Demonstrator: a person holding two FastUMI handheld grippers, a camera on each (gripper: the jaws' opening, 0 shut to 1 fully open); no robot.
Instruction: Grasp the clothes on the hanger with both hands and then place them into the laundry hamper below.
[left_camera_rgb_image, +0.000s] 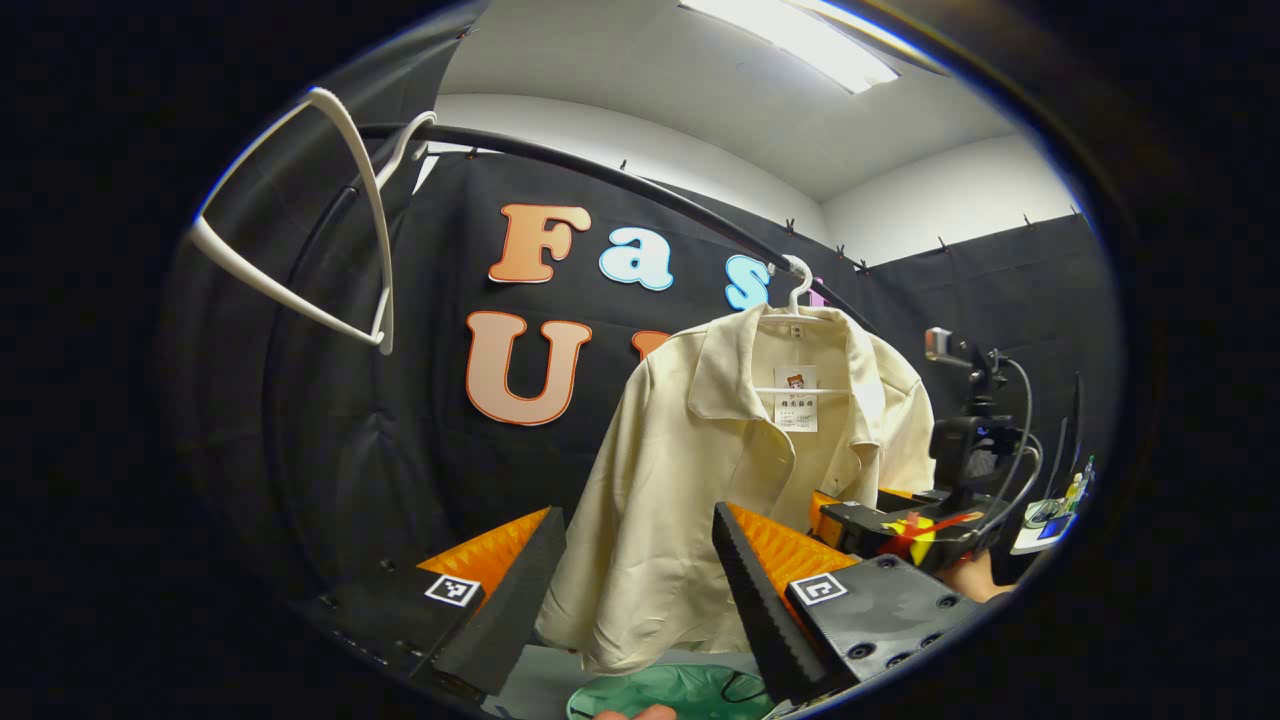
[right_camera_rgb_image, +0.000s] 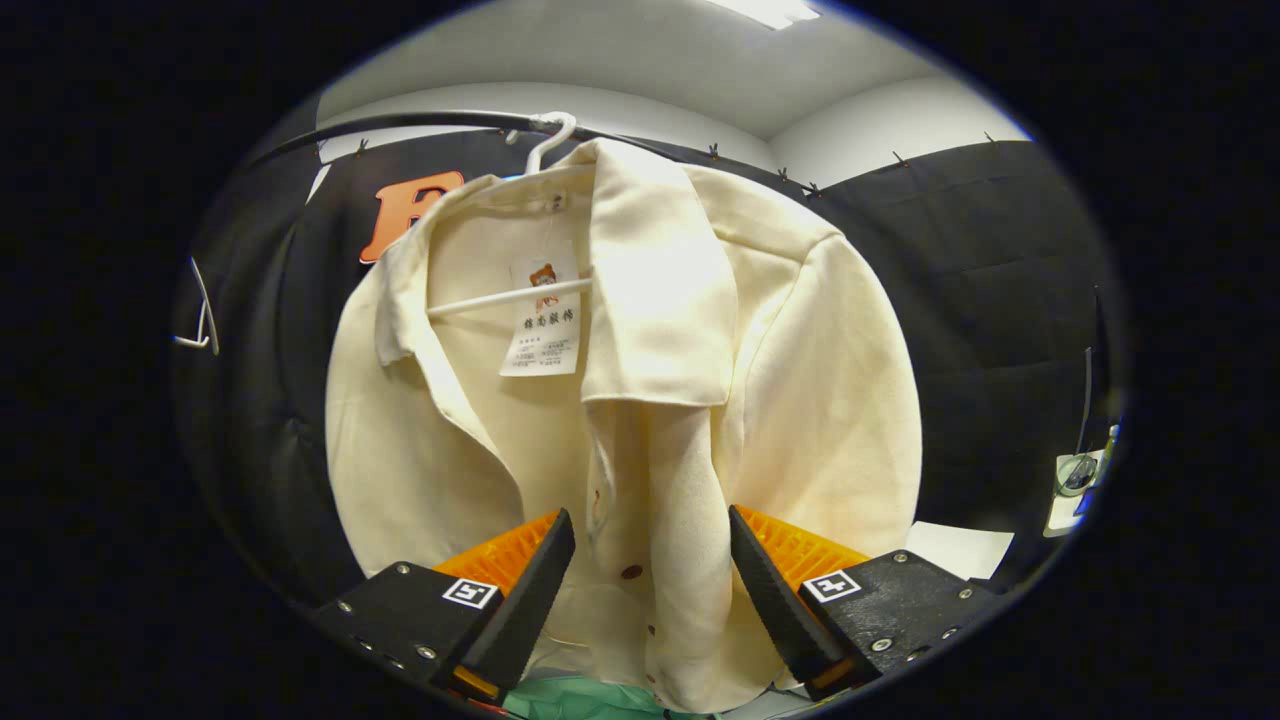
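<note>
shirt hem hangs between right claw's parted fingers; left claw open, short of it.

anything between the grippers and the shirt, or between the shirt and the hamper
Nothing visible blocks either. The right gripper is open right at the shirt front. The left gripper is open too, farther back, with clear space to the shirt. The green hamper sits right below the hem. The shirt hangs on its hanger.

White ceiling, bright light panel
</note>
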